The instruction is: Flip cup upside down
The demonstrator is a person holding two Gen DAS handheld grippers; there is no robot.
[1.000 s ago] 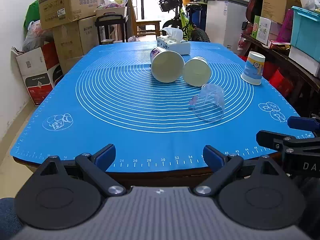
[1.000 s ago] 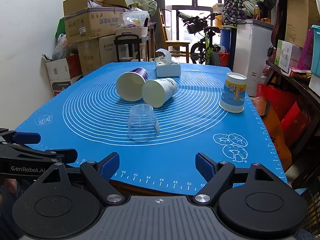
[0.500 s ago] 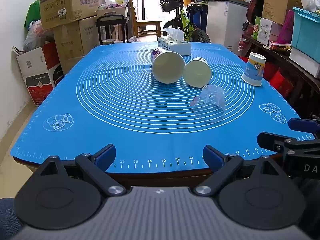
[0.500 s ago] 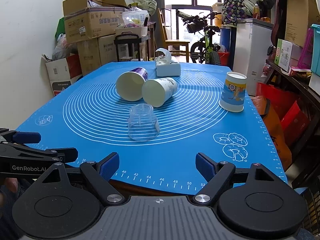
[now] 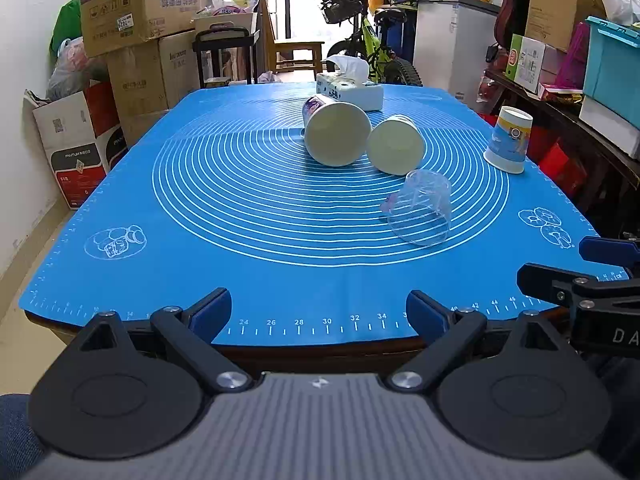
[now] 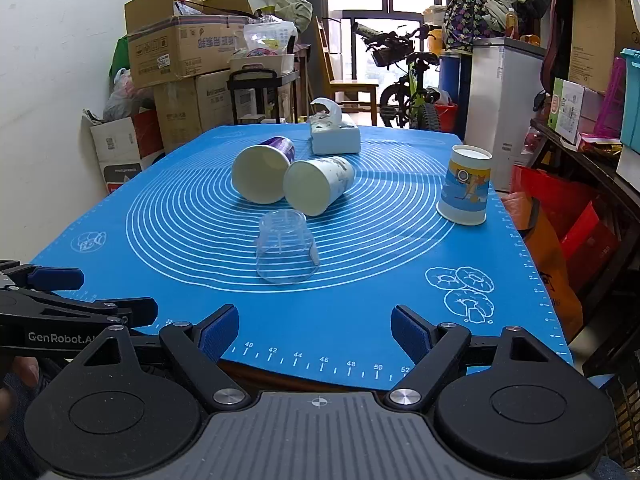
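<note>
On the blue mat (image 5: 240,220) (image 6: 380,300) lie three cups on their sides: a purple paper cup (image 5: 336,132) (image 6: 262,178), a white paper cup (image 5: 396,148) (image 6: 318,184) and a clear plastic cup (image 5: 424,212) (image 6: 284,252). A blue-and-yellow paper cup (image 5: 509,144) (image 6: 464,190) stands upside down at the right. My left gripper (image 5: 319,312) is open and empty at the table's near edge. My right gripper (image 6: 315,332) is open and empty there too, to the right of the left one.
A tissue box (image 5: 348,88) (image 6: 334,136) sits at the mat's far end. Cardboard boxes (image 5: 136,40) stack along the left wall. A bicycle (image 5: 368,48), a white cabinet (image 6: 500,92) and a cluttered shelf (image 5: 580,92) stand behind and to the right.
</note>
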